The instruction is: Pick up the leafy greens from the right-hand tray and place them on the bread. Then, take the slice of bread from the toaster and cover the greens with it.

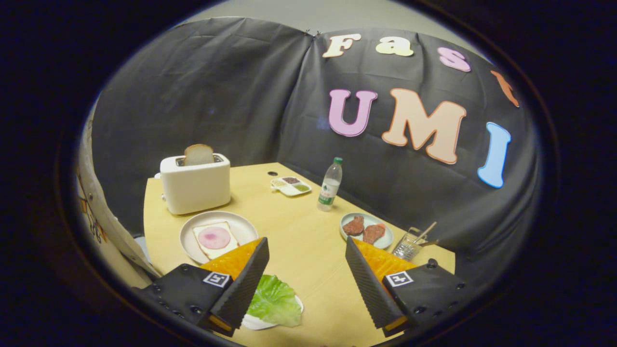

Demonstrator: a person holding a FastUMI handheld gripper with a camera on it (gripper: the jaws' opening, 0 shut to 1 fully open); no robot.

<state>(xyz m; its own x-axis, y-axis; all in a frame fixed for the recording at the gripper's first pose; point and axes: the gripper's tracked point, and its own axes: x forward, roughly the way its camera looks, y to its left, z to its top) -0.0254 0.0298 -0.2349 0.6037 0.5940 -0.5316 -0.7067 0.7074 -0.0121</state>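
The hand-held gripper [306, 253] hangs released, fingers wide apart, over the pale wooden counter [308, 241]. Nearest, the crinkled green lettuce leaf [274, 301] lies on a small white dish [255, 322] just beside the left finger. Farther left, a white bread slice topped with pink ham [215, 238] sits on a round plate [241, 226]; beyond it, the white toaster [195, 185] holds a bread slice [198, 154].

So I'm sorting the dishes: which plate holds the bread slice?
The white plate just before the toaster, beyond the open fingers; its bread carries a pink round. The other plate holds meat.

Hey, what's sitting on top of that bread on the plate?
A round pink slice lies on the bread, on the plate. Whatever is under it is hidden. The open gripper holds nothing.
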